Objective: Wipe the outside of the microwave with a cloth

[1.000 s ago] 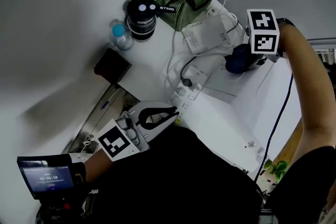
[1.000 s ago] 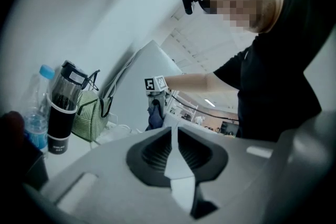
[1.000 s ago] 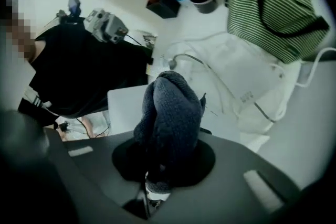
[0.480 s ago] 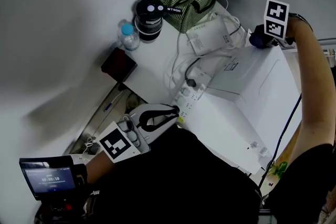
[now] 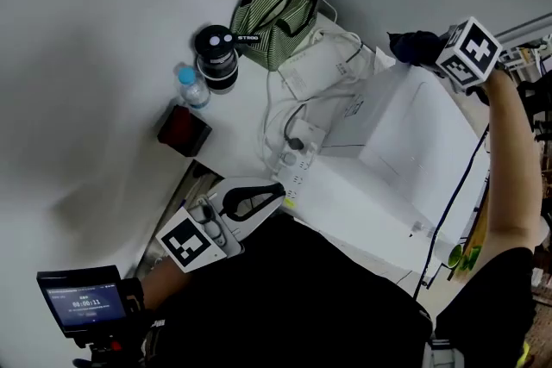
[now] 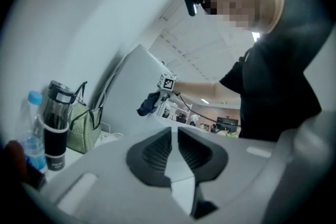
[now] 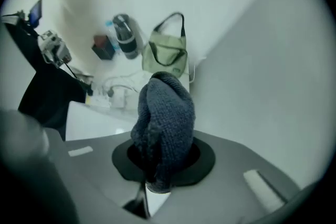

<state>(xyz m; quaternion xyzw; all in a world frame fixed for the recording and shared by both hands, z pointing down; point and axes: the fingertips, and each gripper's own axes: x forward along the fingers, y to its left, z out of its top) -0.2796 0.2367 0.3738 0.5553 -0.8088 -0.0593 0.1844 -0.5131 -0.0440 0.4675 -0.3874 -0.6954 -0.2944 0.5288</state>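
The white microwave (image 5: 405,142) stands on the white table, right of centre in the head view. My right gripper (image 5: 435,52) is at its far top corner, shut on a dark blue knitted cloth (image 5: 412,46). In the right gripper view the cloth (image 7: 165,113) bulges up out of the right gripper (image 7: 160,160) and hides its pads. My left gripper (image 5: 278,193) hovers near the table's front edge beside the microwave's near corner, shut and empty. In the left gripper view the left gripper (image 6: 174,136) points towards the microwave (image 6: 131,81) and the distant cloth (image 6: 149,104).
At the back of the table are a green striped bag (image 5: 272,17), a black tumbler (image 5: 214,54), a water bottle (image 5: 187,86) and a dark red box (image 5: 183,131). A power strip with cables (image 5: 297,155) lies left of the microwave. A small screen (image 5: 78,302) sits at lower left.
My right gripper has carried the cloth across the microwave's top towards its far right corner. The left gripper has stayed where it was, still shut.
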